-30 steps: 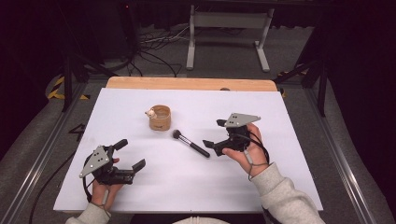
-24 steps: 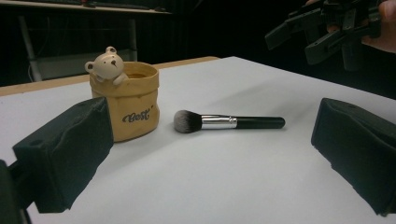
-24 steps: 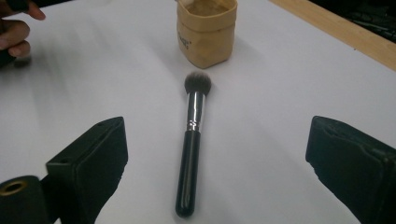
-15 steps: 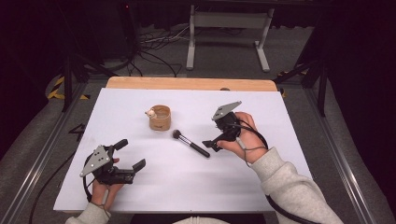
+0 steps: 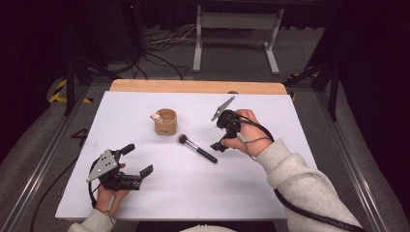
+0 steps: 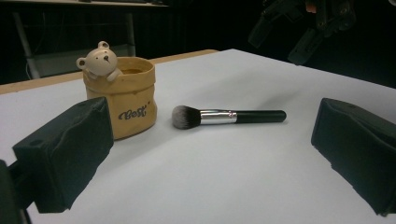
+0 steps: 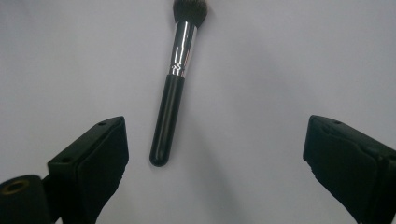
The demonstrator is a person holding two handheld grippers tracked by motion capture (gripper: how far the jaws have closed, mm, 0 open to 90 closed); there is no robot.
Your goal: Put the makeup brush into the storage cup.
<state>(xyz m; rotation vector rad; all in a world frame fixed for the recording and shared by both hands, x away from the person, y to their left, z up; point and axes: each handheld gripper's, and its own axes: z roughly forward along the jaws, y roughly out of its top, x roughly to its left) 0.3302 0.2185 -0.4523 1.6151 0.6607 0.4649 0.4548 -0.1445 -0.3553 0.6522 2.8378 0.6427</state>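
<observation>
My right gripper (image 5: 218,145) has tipped forward and down over the last moment: a second ago it sat level beside the makeup brush (image 5: 197,148), and now its grey plate stands on edge, right of centre in the high view, with the jaws pointing down at the white table (image 5: 270,193). The jaws are spread wide and hold nothing. In the right gripper view the brush (image 7: 173,88) runs from the top centre down toward the lower left, bristles at the top edge, and the rounded black end of its handle lies just inside my left-hand jaw rather than midway between the two. I am above it, not touching it.

The brush has not moved. It lies flat near the middle of the high view, bristles toward the upper left, handle toward the lower right, just below and right of the little tan bear pot (image 5: 165,122) and apart from it.

My left gripper (image 5: 136,162) has stayed in the lower left of the high view, resting low with its jaws wide apart and empty. From the left gripper view the pot (image 6: 120,95) stands at left and the brush (image 6: 228,116) lies beside it.

I judge the tilt to be the start of a pick on the handle. I probably need to shift sideways so the handle sits centred before closing.
</observation>
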